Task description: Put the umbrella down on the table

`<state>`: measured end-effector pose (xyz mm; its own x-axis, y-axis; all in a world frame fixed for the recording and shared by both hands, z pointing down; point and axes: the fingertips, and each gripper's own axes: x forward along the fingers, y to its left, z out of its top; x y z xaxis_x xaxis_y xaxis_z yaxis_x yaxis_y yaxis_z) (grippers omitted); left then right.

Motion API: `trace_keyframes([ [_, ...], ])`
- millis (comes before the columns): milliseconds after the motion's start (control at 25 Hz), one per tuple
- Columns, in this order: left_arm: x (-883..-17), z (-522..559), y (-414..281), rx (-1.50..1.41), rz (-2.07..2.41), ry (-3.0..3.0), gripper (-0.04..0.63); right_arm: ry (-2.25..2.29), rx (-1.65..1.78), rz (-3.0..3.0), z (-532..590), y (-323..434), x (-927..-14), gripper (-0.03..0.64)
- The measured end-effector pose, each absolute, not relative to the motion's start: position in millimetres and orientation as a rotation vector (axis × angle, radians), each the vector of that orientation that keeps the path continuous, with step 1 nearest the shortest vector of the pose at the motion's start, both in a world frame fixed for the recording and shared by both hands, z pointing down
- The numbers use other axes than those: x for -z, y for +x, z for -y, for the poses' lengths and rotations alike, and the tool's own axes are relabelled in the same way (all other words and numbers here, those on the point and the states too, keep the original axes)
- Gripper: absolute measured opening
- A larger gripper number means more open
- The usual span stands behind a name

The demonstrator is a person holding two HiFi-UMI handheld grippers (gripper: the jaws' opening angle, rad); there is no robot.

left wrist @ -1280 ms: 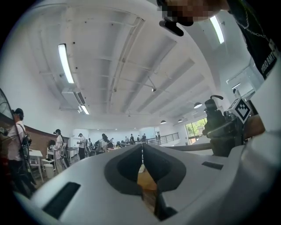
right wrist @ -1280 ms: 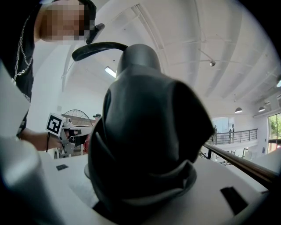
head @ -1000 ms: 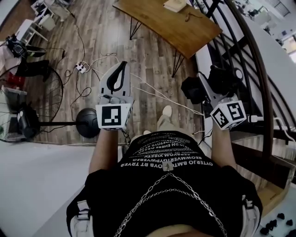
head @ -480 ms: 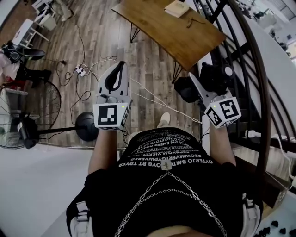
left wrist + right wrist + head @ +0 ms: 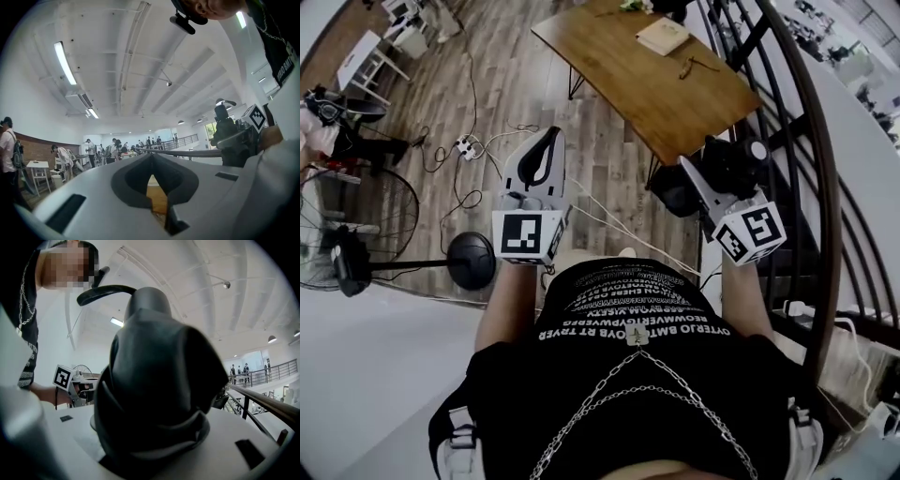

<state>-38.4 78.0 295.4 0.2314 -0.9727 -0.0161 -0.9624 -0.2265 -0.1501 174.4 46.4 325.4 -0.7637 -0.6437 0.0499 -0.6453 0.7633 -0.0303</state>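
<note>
A black folded umbrella [image 5: 727, 161] is held in my right gripper [image 5: 712, 176], whose jaws are shut on it. In the right gripper view the umbrella [image 5: 159, 380] fills the space between the white jaws, and its curved handle [image 5: 107, 289] arches toward the person. My left gripper [image 5: 546, 150] is level at the left, shut, with nothing in it. Through its narrow slot in the left gripper view I see a strip of the wooden table [image 5: 157, 199]. The wooden table [image 5: 609, 42] stands ahead of both grippers, on black hairpin legs.
A book [image 5: 662, 36] and a pair of glasses [image 5: 694, 66] lie on the table. A dark stair railing [image 5: 811, 159] curves along the right. A standing fan [image 5: 356, 234], a power strip [image 5: 467, 143] and loose cables lie on the floor at the left.
Both grippers have travelled forward with the person, and the table now lies nearer to them. The right gripper still holds the umbrella. The left stays shut.
</note>
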Motion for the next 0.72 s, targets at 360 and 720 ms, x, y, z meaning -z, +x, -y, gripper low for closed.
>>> trace_keyframes([
  [360, -292.6, -69.9, -49.9, 0.175, -1.963, -2.279, 0.031, 0.957, -0.145, 2.957, -26.1, 168.2, -337.4, 0.261],
  [720, -311.6, -33.1, -44.8, 0.24, -1.959, -2.328, 0.031, 0.977, -0.21, 2.937, 4.8, 169.8, -350.2, 0.261],
])
